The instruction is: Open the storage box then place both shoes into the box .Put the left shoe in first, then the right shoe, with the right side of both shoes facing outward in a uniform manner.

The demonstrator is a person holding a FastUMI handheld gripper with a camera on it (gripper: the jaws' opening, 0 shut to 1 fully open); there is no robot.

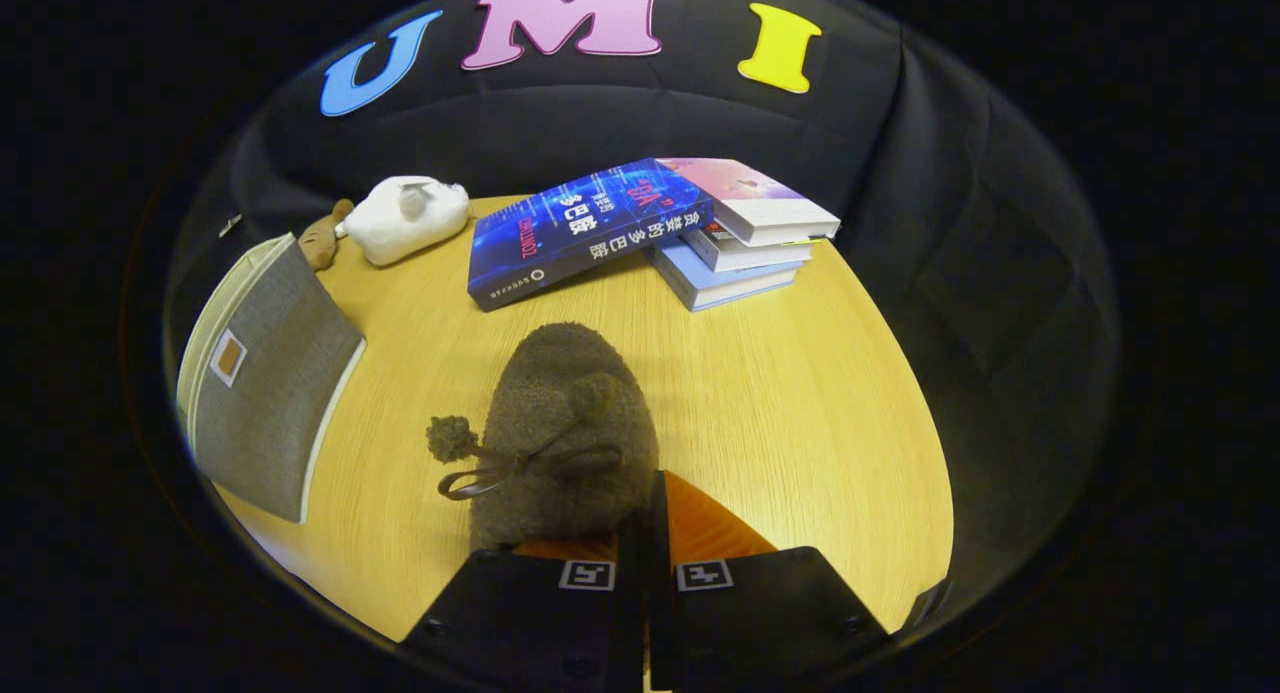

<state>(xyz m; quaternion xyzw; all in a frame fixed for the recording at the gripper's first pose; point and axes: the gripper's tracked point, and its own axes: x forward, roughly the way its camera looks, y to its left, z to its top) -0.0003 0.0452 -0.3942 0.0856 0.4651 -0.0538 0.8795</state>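
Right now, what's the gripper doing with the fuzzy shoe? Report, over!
Gripper fingers closed on the fuzzy brown shoe, heel edge pinched. Storage box lies off to the side, beyond the shoe. Books further ahead, not blocking.

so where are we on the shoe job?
Early. In hand: the gripper looks pinched on the heel edge of a fuzzy brown shoe, toe pointing at the books. The grey storage box sits off beside it, lid state unclear. No shoe is seen inside; both placements remain.
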